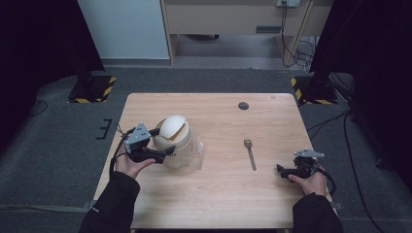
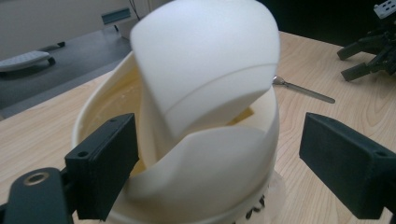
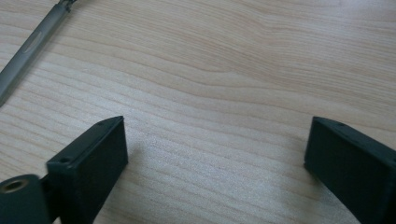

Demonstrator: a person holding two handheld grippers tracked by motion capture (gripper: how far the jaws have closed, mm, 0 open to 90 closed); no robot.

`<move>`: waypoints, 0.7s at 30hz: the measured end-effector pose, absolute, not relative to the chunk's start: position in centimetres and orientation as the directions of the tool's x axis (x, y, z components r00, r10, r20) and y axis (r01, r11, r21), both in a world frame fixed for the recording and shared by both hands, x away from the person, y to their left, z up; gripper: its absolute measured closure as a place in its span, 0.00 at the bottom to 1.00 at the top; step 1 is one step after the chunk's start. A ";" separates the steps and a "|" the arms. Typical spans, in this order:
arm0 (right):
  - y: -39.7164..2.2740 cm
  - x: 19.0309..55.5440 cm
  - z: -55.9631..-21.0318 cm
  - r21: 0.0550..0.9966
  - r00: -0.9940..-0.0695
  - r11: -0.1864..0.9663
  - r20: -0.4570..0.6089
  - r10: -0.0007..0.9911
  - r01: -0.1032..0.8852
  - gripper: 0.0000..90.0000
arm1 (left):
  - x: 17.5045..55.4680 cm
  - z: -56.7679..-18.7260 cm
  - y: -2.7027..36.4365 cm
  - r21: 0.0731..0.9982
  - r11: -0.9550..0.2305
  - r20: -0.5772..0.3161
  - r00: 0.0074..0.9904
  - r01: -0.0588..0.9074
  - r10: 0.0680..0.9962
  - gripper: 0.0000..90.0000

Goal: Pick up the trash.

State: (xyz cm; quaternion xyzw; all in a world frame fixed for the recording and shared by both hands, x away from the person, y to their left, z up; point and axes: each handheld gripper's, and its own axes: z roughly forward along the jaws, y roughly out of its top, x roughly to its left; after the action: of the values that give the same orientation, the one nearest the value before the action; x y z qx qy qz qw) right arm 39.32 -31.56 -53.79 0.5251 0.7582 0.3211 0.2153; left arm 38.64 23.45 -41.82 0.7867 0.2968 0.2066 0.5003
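A cream round container [image 1: 177, 143] with a white domed lid [image 1: 172, 127] tilted in its mouth stands on the left half of the wooden table [image 1: 218, 194]. My left gripper [image 1: 164, 141] is open, its jaws standing either side of the container [image 2: 196, 186]. In the left gripper view [image 2: 224, 163] the lid [image 2: 205, 60] leans just ahead. A metal spoon [image 1: 250, 153] lies right of centre. My right gripper [image 1: 284, 170] rests low near the table's right edge, open over bare wood [image 3: 215, 158], with the spoon handle [image 3: 32, 46] at the upper left.
A clear plastic piece [image 1: 197, 155] sits around the container's base. A small dark round spot [image 1: 243, 105] marks the table's far side. Beyond the table are grey floor, cables and black stands. The right gripper [image 2: 373, 51] and the spoon [image 2: 303, 89] appear far off in the left gripper view.
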 end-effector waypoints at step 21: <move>-31.0 39.3 -52.1 0.723 -0.373 0.225 0.049 0.927 0.653 0.32 | 33.0 -47.7 30.2 0.835 -0.283 -0.060 0.590 0.471 0.805 0.14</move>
State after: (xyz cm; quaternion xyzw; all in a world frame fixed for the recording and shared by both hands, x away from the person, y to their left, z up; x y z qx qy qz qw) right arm 39.31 -31.05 -52.10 0.5224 0.7561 0.3386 0.2017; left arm 33.03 30.18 -47.68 0.7778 0.4103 0.1916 0.4358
